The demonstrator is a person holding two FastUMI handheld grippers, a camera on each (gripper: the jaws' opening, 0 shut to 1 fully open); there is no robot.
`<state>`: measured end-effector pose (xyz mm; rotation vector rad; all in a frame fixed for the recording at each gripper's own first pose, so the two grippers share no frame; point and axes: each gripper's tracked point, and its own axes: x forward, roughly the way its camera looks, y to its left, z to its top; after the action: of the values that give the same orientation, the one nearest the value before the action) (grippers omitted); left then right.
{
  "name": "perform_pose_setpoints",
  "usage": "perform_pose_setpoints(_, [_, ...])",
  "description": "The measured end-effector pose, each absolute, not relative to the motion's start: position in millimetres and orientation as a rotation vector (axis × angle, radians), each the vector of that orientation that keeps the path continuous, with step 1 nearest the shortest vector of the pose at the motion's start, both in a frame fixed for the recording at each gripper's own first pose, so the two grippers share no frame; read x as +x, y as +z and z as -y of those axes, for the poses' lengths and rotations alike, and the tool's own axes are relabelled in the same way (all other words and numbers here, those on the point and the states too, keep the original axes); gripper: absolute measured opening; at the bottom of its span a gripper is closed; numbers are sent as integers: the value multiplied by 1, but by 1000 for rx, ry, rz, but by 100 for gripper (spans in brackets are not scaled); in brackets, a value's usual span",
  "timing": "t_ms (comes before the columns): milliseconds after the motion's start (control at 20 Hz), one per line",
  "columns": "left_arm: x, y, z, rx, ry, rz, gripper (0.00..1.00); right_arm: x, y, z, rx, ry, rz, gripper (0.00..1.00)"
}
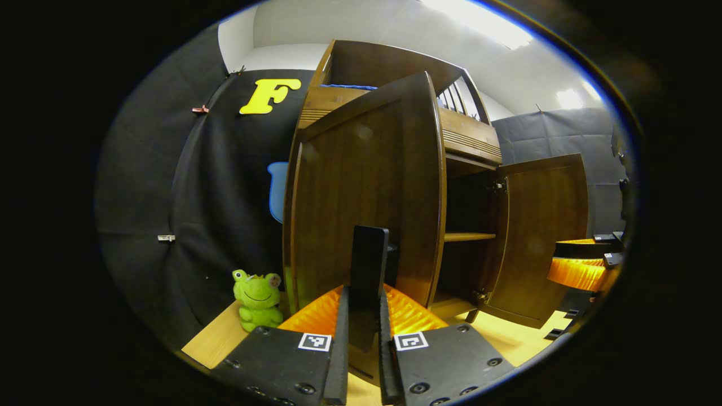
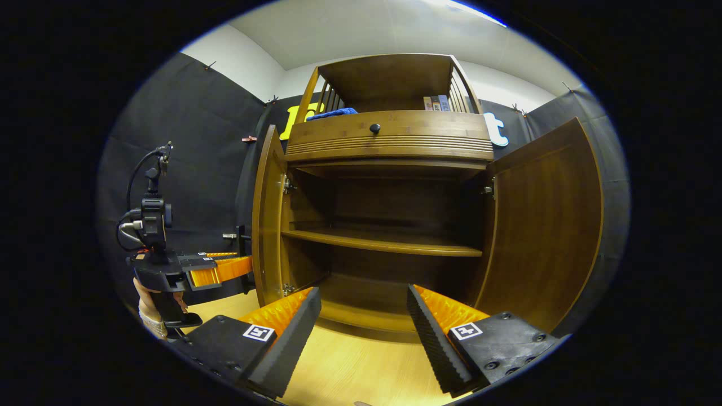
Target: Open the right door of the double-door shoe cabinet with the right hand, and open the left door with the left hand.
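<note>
Left gripper (image 1: 364, 316), left gripper view: fingers drawn close together, only a narrow slot between them. A dark upright handle (image 1: 369, 265) on the left door (image 1: 361, 197) stands in that slot, rising above the fingertips. The pads sit right against its lower part on both sides, so it reads as clamped on the handle. The left door is swung well out from the shoe cabinet (image 1: 468, 141), its outer face toward the camera and its free edge near the centre of the frame.

In the same view the right door (image 1: 541, 237) hangs open on the far side, inner face showing, and the other gripper (image 1: 581, 270) sits at the right edge, near that door. A green plush frog (image 1: 256, 299) sits on the wooden floor (image 1: 502, 338) left of the cabinet, just beside the left door's hinge side.

Right gripper (image 2: 364, 327), right gripper view: fingers spread wide, nothing between them, touching nothing. It points straight into the open cabinet, over the wooden floor in front of it. An inner shelf (image 2: 383, 242) runs across the dark interior. Above the doors is a drawer front with a small round knob (image 2: 374, 128). Right door (image 2: 547, 225) swung out wide at the right. Left door (image 2: 268, 220) seen edge-on at the left, with the left gripper (image 2: 242, 270) at its outer face and a hand (image 2: 152, 304) gripping its body from below.
</note>
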<state>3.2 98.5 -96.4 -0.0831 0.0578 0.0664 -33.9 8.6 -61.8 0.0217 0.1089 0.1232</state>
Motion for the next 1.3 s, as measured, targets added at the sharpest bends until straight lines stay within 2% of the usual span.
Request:
perform_pose_setpoints(150, [-10, -94, -115, -75, 99, -47, 26, -29, -62, -24, 33, 152, -110, 97])
perform_pose_setpoints(200, [-14, -93, -121, -73, 114, -41, 22, -27, -62, -28, 36, 159, -110, 97])
perform_pose_setpoints(250, [-17, -93, -127, -70, 128, -42, 23, -25, -62, -31, 39, 166, -111, 97])
perform_pose_setpoints(400, [-26, -92, -141, -57, 157, -44, 17, -21, -66, -45, 49, 193, -110, 99])
perform_pose_setpoints(900, [-50, -91, -200, -12, 323, -44, 5, -10, -71, -81, 75, 253, -118, 96])
perform_pose_setpoints(1300, [-91, -70, -179, -38, 310, -31, 5, -14, -72, -87, 64, 250, -126, 96])
